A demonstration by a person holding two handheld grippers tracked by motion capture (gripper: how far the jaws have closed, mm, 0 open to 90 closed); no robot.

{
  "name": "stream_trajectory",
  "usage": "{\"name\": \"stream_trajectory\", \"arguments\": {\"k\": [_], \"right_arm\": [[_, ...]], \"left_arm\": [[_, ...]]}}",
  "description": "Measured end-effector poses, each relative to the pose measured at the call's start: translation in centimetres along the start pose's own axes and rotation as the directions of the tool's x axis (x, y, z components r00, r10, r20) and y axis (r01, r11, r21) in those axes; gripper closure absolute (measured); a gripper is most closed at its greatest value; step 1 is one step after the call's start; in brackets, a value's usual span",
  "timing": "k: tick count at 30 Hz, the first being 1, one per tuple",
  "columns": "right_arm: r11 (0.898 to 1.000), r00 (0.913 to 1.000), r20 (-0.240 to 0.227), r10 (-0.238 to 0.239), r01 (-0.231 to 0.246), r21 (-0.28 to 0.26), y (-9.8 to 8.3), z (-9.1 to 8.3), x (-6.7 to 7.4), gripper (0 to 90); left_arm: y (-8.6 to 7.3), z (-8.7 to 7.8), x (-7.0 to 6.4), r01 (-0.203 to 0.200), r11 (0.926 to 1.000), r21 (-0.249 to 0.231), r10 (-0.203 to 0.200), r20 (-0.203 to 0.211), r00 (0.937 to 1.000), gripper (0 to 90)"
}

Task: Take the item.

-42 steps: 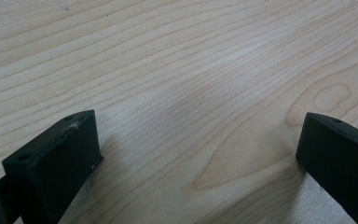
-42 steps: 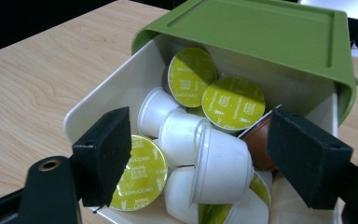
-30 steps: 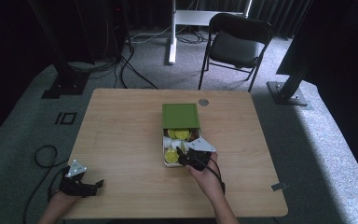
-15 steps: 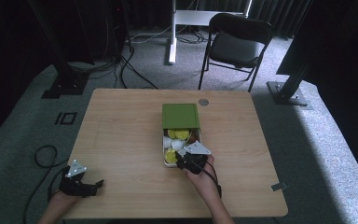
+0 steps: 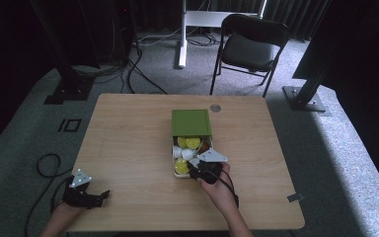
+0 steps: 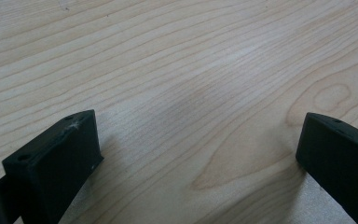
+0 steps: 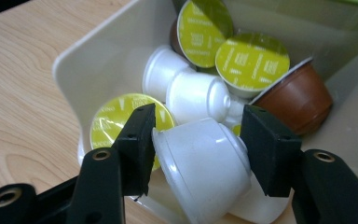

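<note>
A white box [image 5: 172, 157] with a green lid [image 5: 191, 122] slid half back sits at mid-table and holds several coffee capsules. My right gripper [image 5: 197, 170] is at the box's near end. In the right gripper view its jaws [image 7: 198, 144] press both sides of a white capsule [image 7: 203, 168] over the box's near corner. Behind it lie yellow-green foil-topped capsules [image 7: 251, 60], another white one [image 7: 196, 95] and a brown one [image 7: 296, 100]. My left gripper [image 5: 101, 195] rests open on the table's front left corner, with bare wood between its jaws [image 6: 198, 149].
The wooden table [image 5: 128, 143] has a round grommet [image 5: 215, 107] behind the box and a small tag [image 5: 294, 198] at the front right. A black folding chair [image 5: 251, 47] and stand legs are on the carpet beyond. A cable [image 5: 47, 165] loops off the left edge.
My right gripper has shifted slightly left and toward the near edge at the box's front end. The left gripper has stayed where it was.
</note>
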State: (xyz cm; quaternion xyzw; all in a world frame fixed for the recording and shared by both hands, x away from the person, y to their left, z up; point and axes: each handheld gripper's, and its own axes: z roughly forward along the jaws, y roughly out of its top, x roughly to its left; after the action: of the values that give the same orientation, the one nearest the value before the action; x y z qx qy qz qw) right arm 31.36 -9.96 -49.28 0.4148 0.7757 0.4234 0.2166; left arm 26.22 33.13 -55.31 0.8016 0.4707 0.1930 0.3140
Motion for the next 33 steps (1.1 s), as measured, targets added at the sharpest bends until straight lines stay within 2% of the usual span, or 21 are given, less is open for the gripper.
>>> {"name": "stream_trajectory", "arguments": {"k": [11,17,33], "right_arm": [[0.998,0.9991,-0.031,0.03,-0.032,-0.057,2.0,-1.0,-0.4,46.7],[0.997,0.9972,-0.061,0.042,-0.047,-0.068,3.0,-1.3,-0.5,46.7],[0.991,0.9977,-0.06,0.032,-0.039,-0.125,5.3,-2.4,-0.8,46.8]], "left_arm": [[0.0,0.0,0.0,0.001,1.0,-0.001,-0.001,0.0,1.0,0.5],[0.0,0.0,0.0,0.0,1.0,-0.001,0.0,0.0,1.0,0.5],[0.0,0.0,0.0,0.0,1.0,-0.001,0.0,-0.001,1.0,0.5]]}}
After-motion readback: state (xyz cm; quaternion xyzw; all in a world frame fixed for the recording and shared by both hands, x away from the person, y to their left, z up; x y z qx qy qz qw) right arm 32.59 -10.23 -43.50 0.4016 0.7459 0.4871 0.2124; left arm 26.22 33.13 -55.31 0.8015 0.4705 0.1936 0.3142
